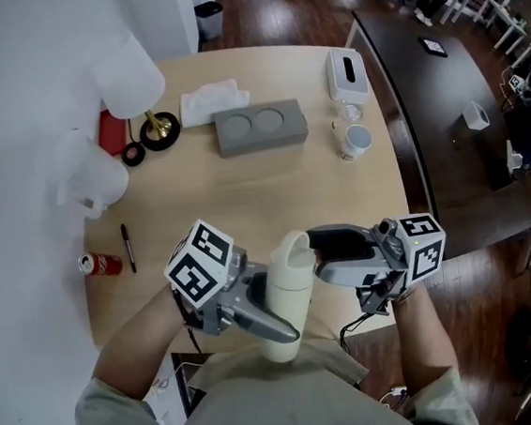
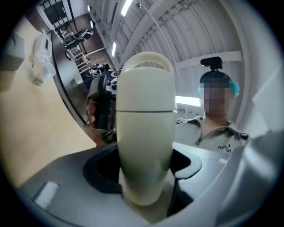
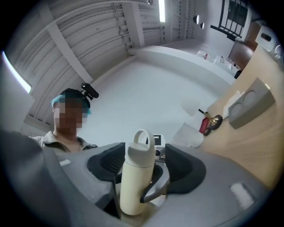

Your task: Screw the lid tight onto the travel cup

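A cream travel cup (image 1: pixel 287 299) with a loop-handled lid (image 1: pixel 293 249) is held upright in the air in front of my chest, above the table's near edge. My left gripper (image 1: pixel 276 326) is shut on the cup's body; in the left gripper view the cup (image 2: pixel 144 146) fills the space between the jaws, with the lid (image 2: pixel 146 84) on top. My right gripper (image 1: pixel 320 256) stands open at lid height, with its jaws either side of the lid (image 3: pixel 141 148) and not pressing it. In the right gripper view a grey finger (image 3: pixel 155 191) of the left gripper curls round the cup (image 3: pixel 134 186).
On the wooden table (image 1: pixel 245 199) lie a grey block with two round recesses (image 1: pixel 259 127), a tissue box (image 1: pixel 346 74), a small white cup (image 1: pixel 357 139), a napkin (image 1: pixel 211 99), a pen (image 1: pixel 128 247) and a red can (image 1: pixel 99 264). A dark table (image 1: pixel 442 94) stands to the right.
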Available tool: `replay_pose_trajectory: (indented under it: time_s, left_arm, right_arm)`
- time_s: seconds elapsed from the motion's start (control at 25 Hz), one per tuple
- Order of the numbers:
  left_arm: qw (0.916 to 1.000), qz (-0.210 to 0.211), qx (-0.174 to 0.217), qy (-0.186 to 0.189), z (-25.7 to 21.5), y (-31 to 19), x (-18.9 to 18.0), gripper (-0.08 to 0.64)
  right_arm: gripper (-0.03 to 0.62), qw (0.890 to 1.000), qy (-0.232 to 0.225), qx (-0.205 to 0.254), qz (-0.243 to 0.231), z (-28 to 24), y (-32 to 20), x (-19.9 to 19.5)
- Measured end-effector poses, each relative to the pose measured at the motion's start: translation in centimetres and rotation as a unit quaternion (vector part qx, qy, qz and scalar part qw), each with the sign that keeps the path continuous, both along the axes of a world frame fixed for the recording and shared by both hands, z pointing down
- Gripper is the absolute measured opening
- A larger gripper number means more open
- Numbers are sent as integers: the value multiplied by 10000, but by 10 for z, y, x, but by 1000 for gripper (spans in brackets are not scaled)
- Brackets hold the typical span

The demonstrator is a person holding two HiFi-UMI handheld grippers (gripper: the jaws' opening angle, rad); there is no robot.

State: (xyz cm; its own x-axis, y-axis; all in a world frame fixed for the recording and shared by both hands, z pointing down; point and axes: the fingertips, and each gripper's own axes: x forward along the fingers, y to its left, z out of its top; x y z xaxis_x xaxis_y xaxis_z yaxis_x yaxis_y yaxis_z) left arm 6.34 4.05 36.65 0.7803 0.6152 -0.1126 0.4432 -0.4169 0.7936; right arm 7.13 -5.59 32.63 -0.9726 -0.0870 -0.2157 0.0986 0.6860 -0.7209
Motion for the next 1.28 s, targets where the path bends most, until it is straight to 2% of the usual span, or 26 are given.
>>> replay_pose_trajectory:
  time_s: [0.16, 0.4, 0.56, 0.72, 0.8, 0.84, 0.88, 1.0, 1.08, 1.12, 1.16, 1.2, 1.24, 1.28]
  left_arm:
    - [9994, 301, -41, 146, -4, 16, 1, 318]
    - [9994, 331, -71, 17, 4, 21, 3, 318]
    - [9999, 50, 24, -116, 11, 13, 4, 318]
    - [9945, -538, 468, -765, 37, -5, 10, 318]
    - [9844, -921, 745, -1300, 57, -18, 11, 318]
    - [9758, -1144, 906, -1631, 69, -25, 11, 318]
    - [9635, -1393, 1093, -2006, 81, -34, 10, 317]
    - [9114, -2116, 1672, -3109, 118, -58, 6, 318]
    - [8776, -2464, 1928, -3631, 135, -68, 2, 317]
    - [8645, -2585, 2020, -3809, 141, -72, 0, 317]
    - [8565, -2650, 2068, -3916, 145, -73, -1, 318]
    - [8557, -2651, 2054, -3941, 148, -73, -1, 318]
    - [8621, -2595, 1973, -3880, 149, -70, 0, 318]
    - [8751, -2484, 1830, -3728, 147, -66, 2, 318]
  right_arm:
    - [273, 9982, -282, 148, -505, -7, 13, -9]
    - [272, 9960, -193, 237, -840, -5, 26, -20]
    - [262, 9981, 88, 244, -565, 0, 20, -22]
    - [259, 9964, 795, 287, -70, 16, 7, -22]
    - [259, 9908, 1295, 259, 279, 30, -2, -23]
    - [259, 9857, 1595, 244, 489, 39, -7, -23]
    - [259, 9785, 1920, 230, 716, 48, -12, -23]
    - [258, 9527, 2718, 113, 1355, 76, -26, -22]
    - [258, 9387, 3014, -44, 1672, 91, -31, -22]
    - [258, 9322, 3147, -92, 1784, 97, -32, -22]
    - [258, 9265, 3270, -110, 1857, 101, -32, -23]
    - [258, 9225, 3366, -109, 1884, 104, -31, -24]
    - [258, 9213, 3412, -102, 1865, 105, -30, -25]
    - [258, 9233, 3392, -93, 1800, 104, -28, -26]
